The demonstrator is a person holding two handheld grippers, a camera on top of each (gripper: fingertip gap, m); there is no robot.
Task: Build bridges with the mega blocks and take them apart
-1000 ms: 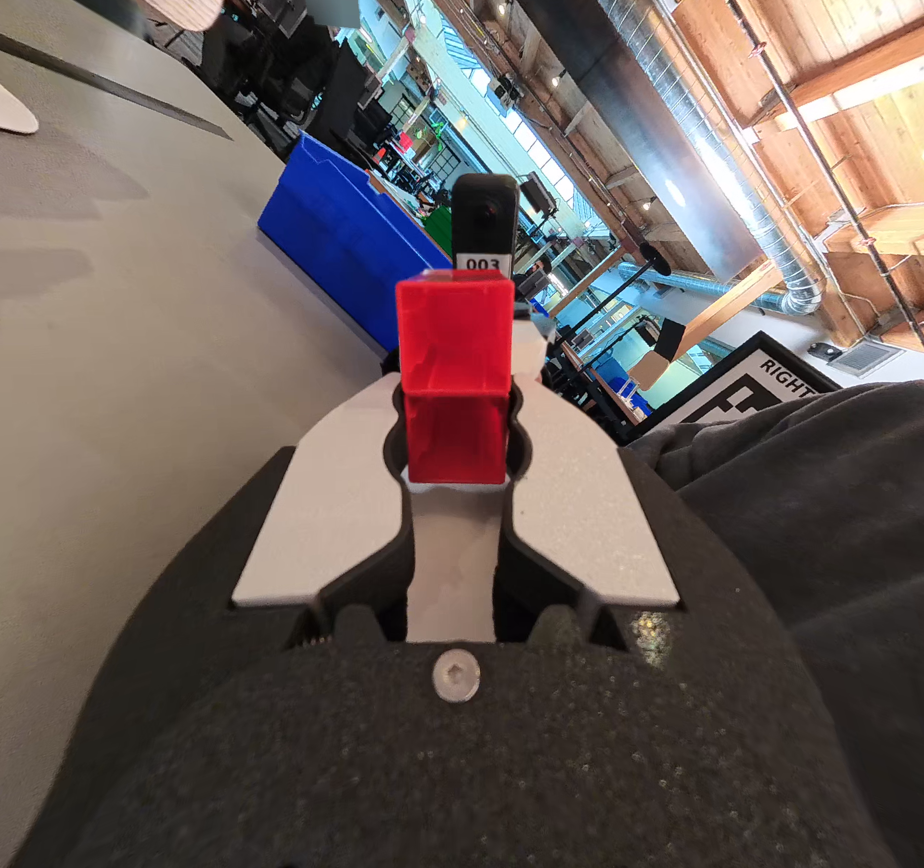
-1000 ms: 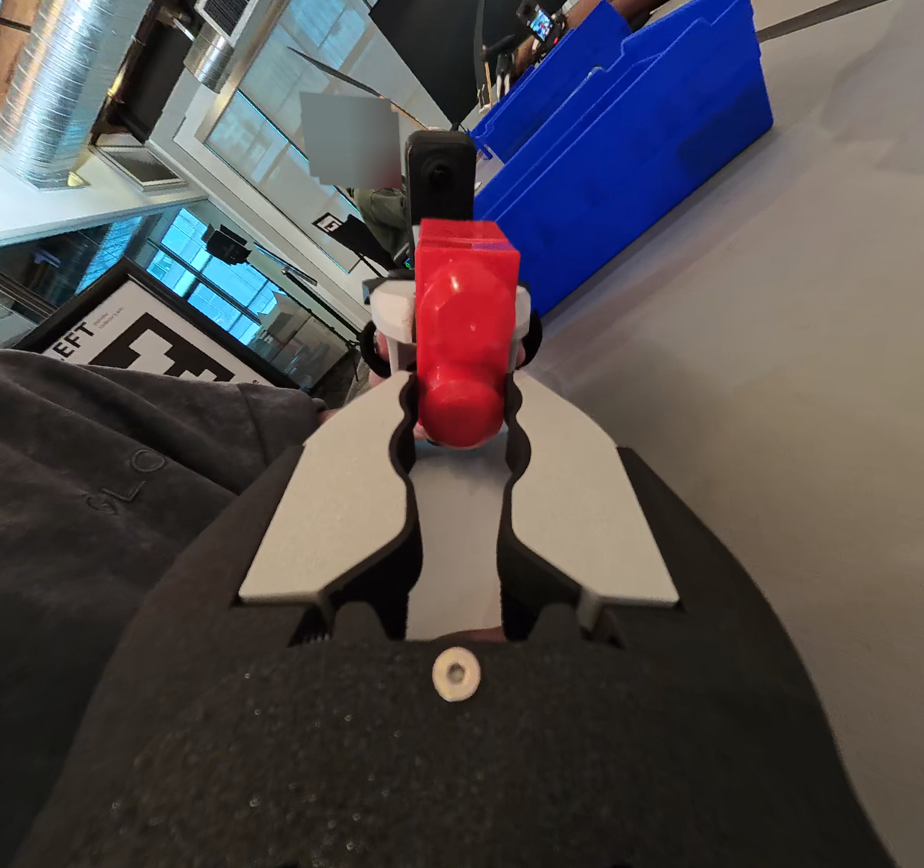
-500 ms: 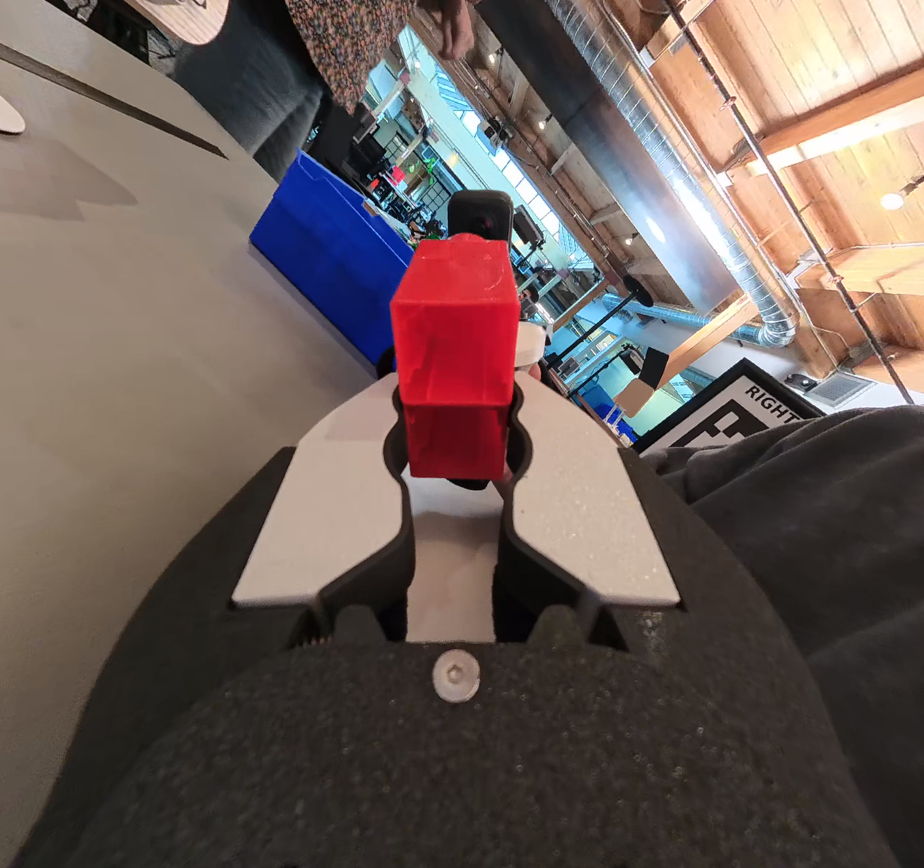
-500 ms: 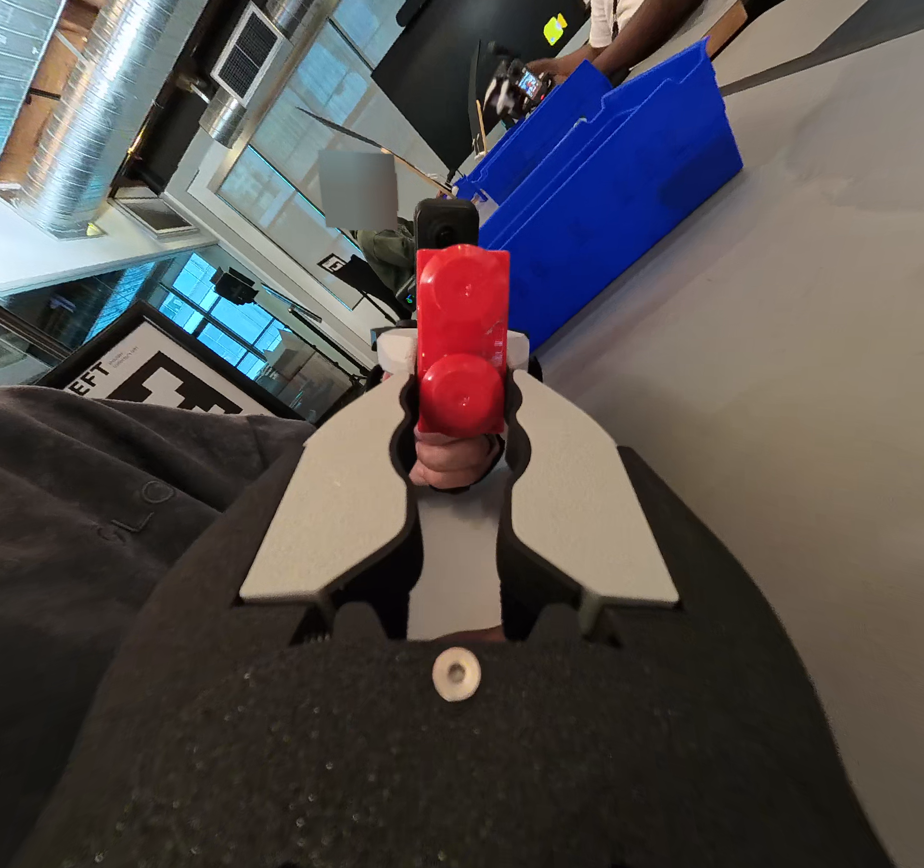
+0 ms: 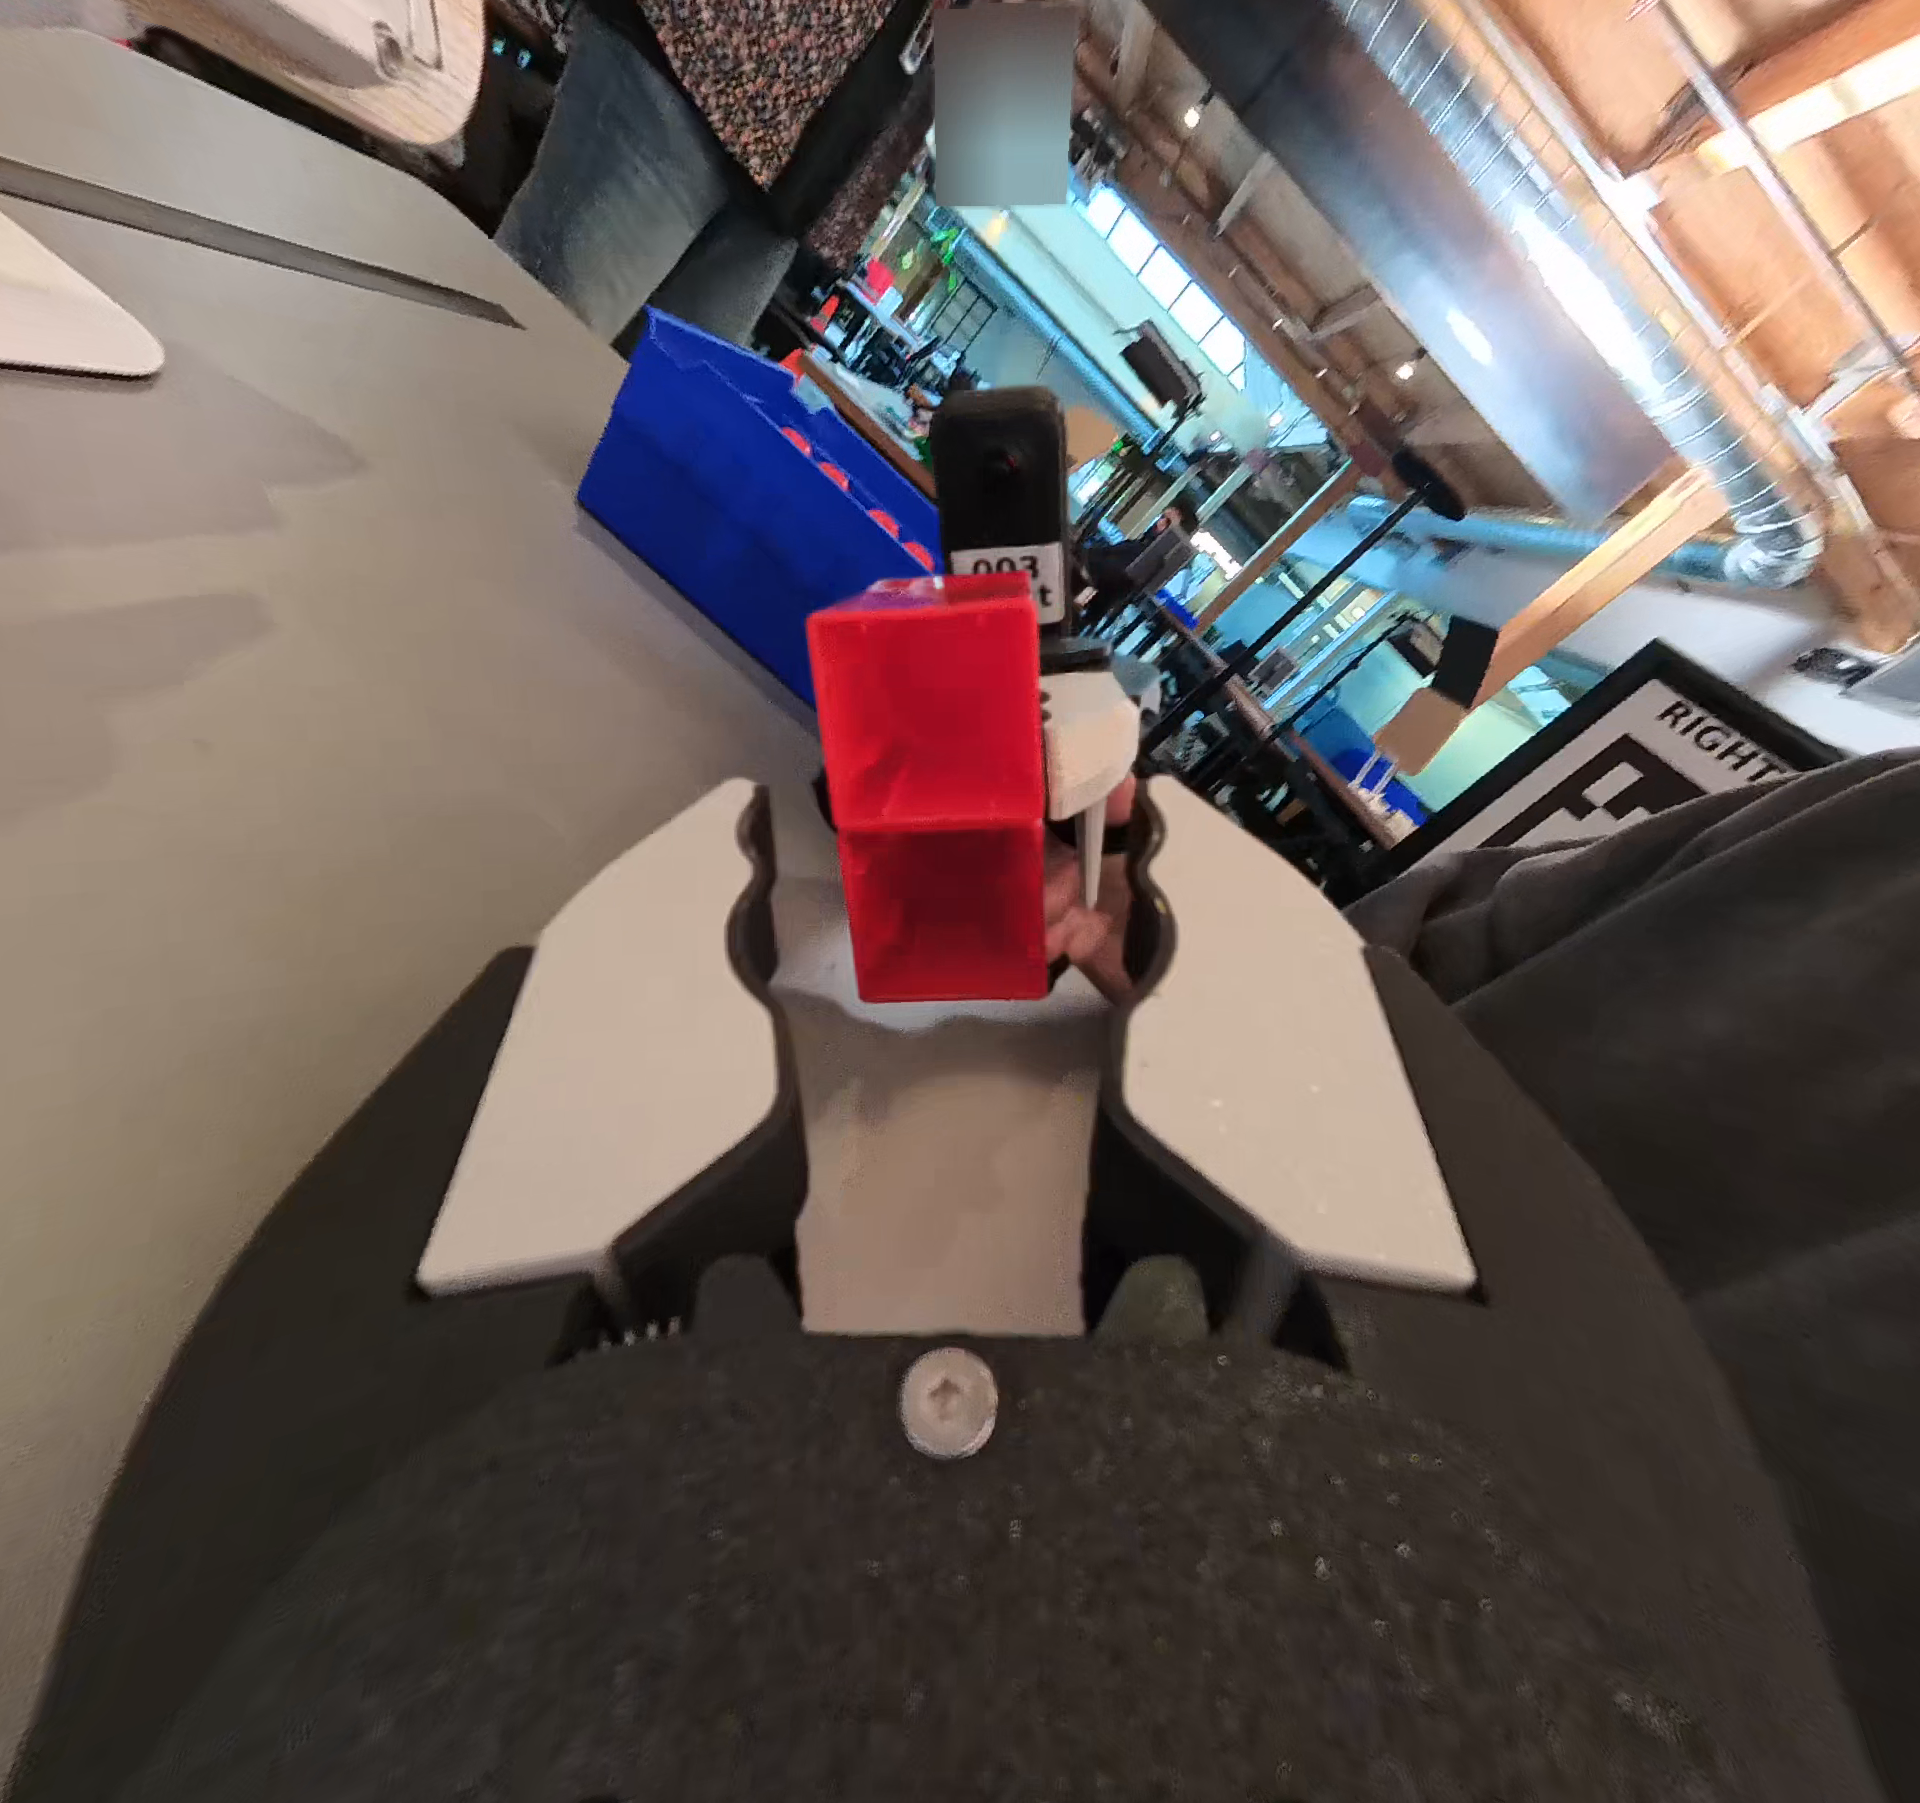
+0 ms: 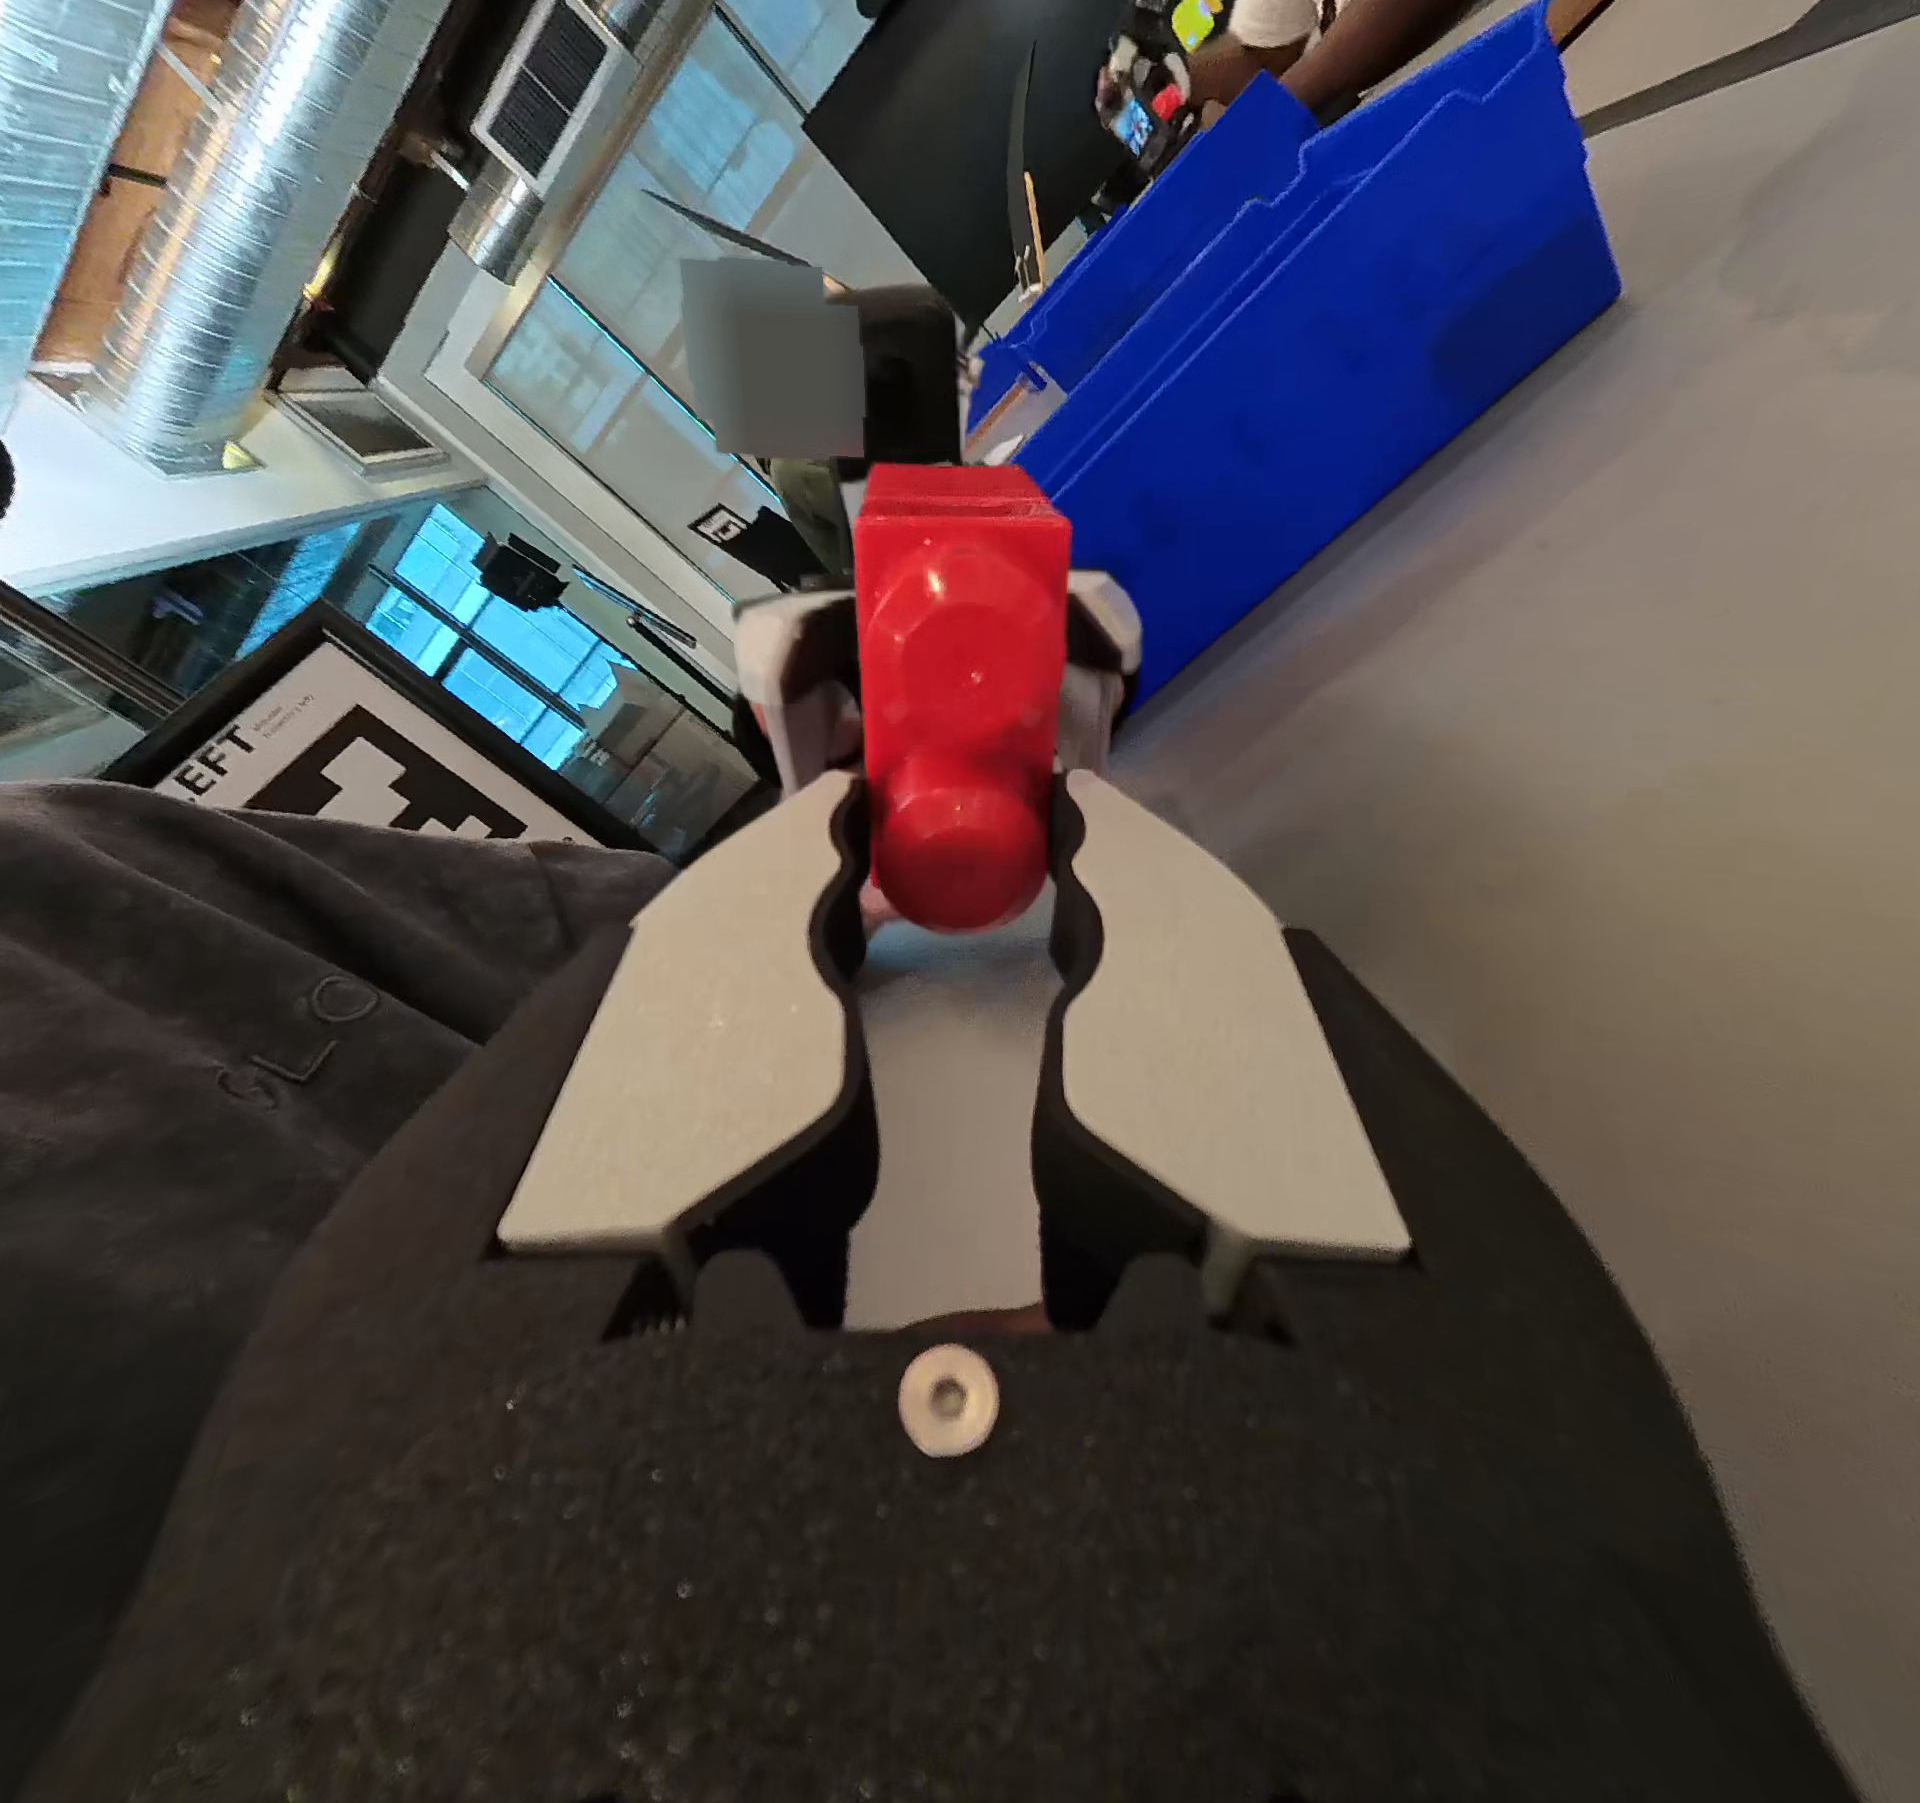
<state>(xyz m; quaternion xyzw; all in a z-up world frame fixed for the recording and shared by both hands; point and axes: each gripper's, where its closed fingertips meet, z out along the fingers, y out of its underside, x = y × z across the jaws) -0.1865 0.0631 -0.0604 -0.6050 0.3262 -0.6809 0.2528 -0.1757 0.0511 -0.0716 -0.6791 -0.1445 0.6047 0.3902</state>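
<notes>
Right tool [image 6: 958, 854] grips the red block [image 6: 961, 673]; left tool [image 5: 951, 906] stands released around it.

**Writing in view, and where it sits**

In the left wrist view we find a small white sticker [image 5: 1006, 577] with black digits on the black camera body [image 5: 1000, 475] just behind the red mega block [image 5: 925, 787]. A black-framed white marker board [image 5: 1662, 777] carries one printed word. The right wrist view shows a matching framed board [image 6: 343, 777]. The dark grey garment [image 6: 291, 1057] seems to bear faint embossed letters.
</notes>
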